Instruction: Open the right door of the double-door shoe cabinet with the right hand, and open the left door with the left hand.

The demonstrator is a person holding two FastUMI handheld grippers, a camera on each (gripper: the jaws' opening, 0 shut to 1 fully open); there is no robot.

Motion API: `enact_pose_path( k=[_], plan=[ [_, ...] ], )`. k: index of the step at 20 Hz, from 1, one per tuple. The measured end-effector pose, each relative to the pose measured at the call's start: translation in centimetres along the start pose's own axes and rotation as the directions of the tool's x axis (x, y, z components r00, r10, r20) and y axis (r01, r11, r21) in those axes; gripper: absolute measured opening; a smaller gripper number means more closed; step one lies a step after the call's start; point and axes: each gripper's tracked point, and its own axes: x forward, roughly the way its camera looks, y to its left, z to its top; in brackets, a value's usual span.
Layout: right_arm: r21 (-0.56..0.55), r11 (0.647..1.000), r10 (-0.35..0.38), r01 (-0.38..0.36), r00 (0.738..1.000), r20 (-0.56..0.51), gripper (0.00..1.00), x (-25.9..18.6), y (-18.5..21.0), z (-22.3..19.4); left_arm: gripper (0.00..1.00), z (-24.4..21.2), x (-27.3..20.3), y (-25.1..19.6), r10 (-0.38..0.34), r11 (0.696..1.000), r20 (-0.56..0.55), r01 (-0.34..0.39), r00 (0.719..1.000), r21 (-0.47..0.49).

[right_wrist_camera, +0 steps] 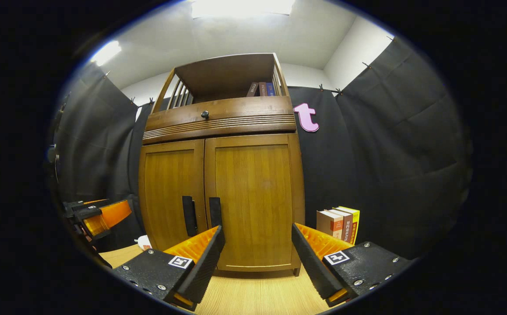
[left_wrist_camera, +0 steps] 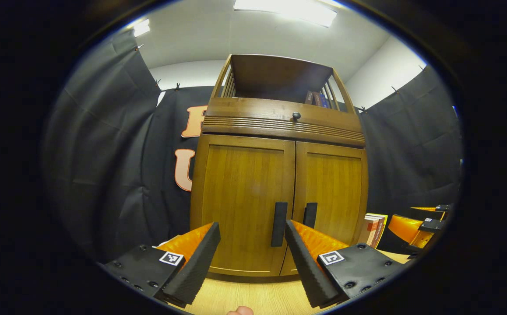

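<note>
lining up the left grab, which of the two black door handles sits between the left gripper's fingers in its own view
The left door's handle: it shows in the gap between the fingers, while the right door's handle sits behind the right finger.

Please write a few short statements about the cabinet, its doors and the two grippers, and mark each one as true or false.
1. Both doors of the brown wooden double-door cabinet are shut. True.
2. The left hand-held gripper is closed on the black vertical handle of the left door. False: its fingers are spread apart and short of the handle.
3. A few upright books stand on the table to the right of the cabinet. True.
4. The right hand-held gripper is open and holds nothing. True.
5. The small round black knob sits on the right door. False: it is on the panel above both doors.
</note>
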Motion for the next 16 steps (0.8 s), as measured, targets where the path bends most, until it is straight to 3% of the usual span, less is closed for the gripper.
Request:
enact_pose_path(
  k=[16],
  plan=[
    [-0.023,1.0,0.008,-0.008,1.0,0.005,0.94,2.3,0.1,1.5,0.93,-0.3,0.1,0.6,0.007,1.0,-0.007,-0.007,1.0,0.028]
  ],
)
